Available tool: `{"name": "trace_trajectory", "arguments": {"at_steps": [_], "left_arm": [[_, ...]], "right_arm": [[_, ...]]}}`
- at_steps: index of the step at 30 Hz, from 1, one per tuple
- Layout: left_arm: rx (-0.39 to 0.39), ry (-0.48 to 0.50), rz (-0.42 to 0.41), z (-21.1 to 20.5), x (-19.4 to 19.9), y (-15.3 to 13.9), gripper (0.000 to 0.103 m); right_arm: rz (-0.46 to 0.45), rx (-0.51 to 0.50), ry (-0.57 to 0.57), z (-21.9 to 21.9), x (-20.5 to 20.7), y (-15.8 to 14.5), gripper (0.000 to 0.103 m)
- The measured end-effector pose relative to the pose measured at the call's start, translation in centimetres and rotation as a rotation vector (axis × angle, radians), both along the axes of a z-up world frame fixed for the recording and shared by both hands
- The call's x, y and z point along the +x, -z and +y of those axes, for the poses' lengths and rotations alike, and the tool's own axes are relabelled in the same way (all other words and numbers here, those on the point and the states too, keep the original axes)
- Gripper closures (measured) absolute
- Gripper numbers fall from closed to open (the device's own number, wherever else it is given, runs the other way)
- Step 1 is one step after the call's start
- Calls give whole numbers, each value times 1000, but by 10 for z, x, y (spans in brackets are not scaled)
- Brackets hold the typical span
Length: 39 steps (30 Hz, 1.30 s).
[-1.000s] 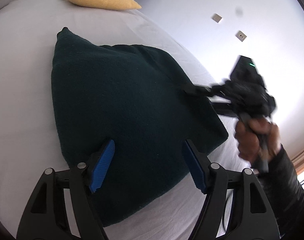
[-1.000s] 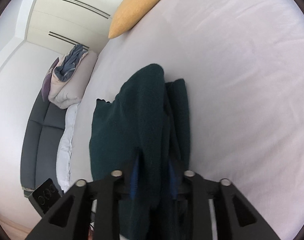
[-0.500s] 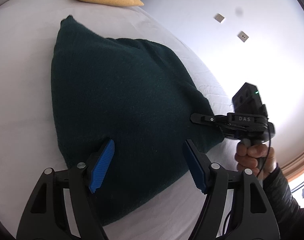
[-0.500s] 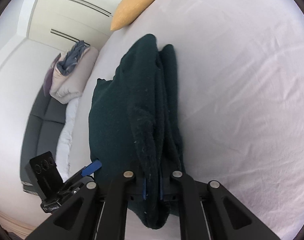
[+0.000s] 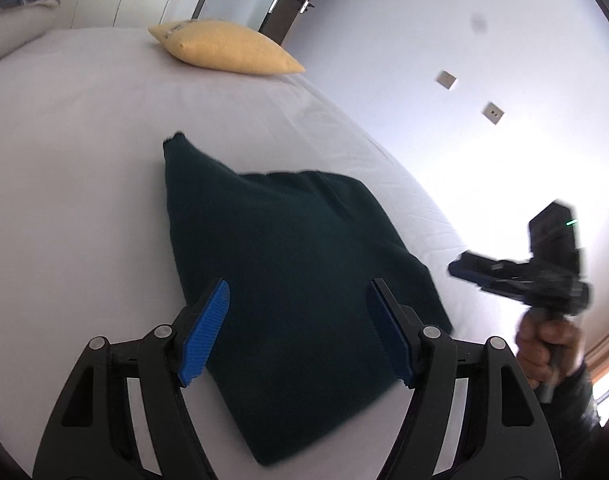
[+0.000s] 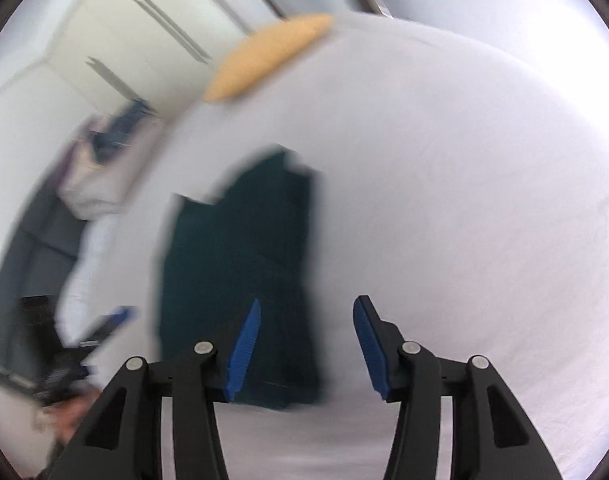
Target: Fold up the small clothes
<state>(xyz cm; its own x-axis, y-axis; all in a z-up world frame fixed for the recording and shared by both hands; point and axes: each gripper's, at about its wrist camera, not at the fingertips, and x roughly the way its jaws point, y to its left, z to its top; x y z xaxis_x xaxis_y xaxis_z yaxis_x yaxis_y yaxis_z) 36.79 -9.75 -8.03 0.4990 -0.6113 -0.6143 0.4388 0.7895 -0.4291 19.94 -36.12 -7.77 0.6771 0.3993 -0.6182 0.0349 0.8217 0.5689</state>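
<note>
We have the dark green garment [image 5: 288, 280] lying folded over on the white bed [image 5: 84, 160], so this fold looks done, though another fold or some smoothing may remain. Our right gripper [image 6: 306, 344] was clamped on the cloth's edge half a second ago; its jaws have just been opening and now stand apart, empty, clear of the garment. Our left gripper [image 5: 298, 332] hovers wide and empty above the near edge, as before.

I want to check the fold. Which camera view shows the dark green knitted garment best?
The left wrist view: the dark green knitted garment is sharp there, lying folded on the white bed sheet, its edges almost all visible. The right wrist view shows it only motion-blurred, seen from its other side.
</note>
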Motion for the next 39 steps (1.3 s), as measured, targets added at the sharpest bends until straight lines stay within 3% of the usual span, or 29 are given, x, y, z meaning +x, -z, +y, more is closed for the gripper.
{"name": "trace_trajectory", "arguments": {"at_steps": [4, 7, 8, 10, 13, 14, 15, 16, 17, 18, 21, 24, 28, 29, 30, 32, 35, 39], "left_arm": [[57, 7, 58, -17, 20, 24, 33], [141, 10, 12, -29, 17, 41, 32], [168, 21, -16, -33, 13, 42, 32], [175, 33, -35, -32, 9, 38, 31], [117, -42, -71, -8, 8, 24, 31], [93, -85, -94, 3, 10, 20, 30], [78, -114, -96, 10, 12, 18, 20], [55, -153, -66, 19, 20, 20, 17], [33, -169, -15, 25, 28, 25, 16], [21, -171, 23, 28, 34, 30, 16], [-17, -154, 133, 31, 51, 51, 16], [-85, -129, 276, 26, 66, 76, 16], [-103, -105, 302, 18, 81, 84, 15], [-94, -102, 302, 15, 83, 83, 18], [-77, -87, 303, 9, 86, 83, 31], [-35, -77, 305, -2, 88, 83, 36], [8, -80, 294, -10, 91, 80, 45], [31, -79, 263, -12, 85, 69, 61]], "right_arm": [[-53, 25, -150, 42, 37, 0, 52], [48, 25, -151, 44, 60, 41, 53], [80, 27, -130, 38, 63, 60, 73], [31, 87, -110, 25, 53, 68, 88], [10, 158, -72, 0, 33, 68, 89], [2, 135, -63, -2, 29, 63, 86], [-11, 106, -50, -4, 23, 57, 82], [-30, 91, -34, -10, 17, 46, 67], [-38, 77, -8, -16, 14, 40, 43], [-45, 61, 18, -21, 13, 34, 37], [-62, 82, 20, -31, 21, 25, 33], [30, 44, -25, -20, 50, 38, 29], [140, 53, -37, -15, 73, 66, 30], [133, 51, -41, -14, 74, 68, 32], [129, 42, -39, -12, 77, 69, 35], [146, 28, -54, -9, 80, 69, 56], [160, 11, -72, -5, 84, 70, 68], [150, -54, -54, 4, 79, 60, 75]]}}
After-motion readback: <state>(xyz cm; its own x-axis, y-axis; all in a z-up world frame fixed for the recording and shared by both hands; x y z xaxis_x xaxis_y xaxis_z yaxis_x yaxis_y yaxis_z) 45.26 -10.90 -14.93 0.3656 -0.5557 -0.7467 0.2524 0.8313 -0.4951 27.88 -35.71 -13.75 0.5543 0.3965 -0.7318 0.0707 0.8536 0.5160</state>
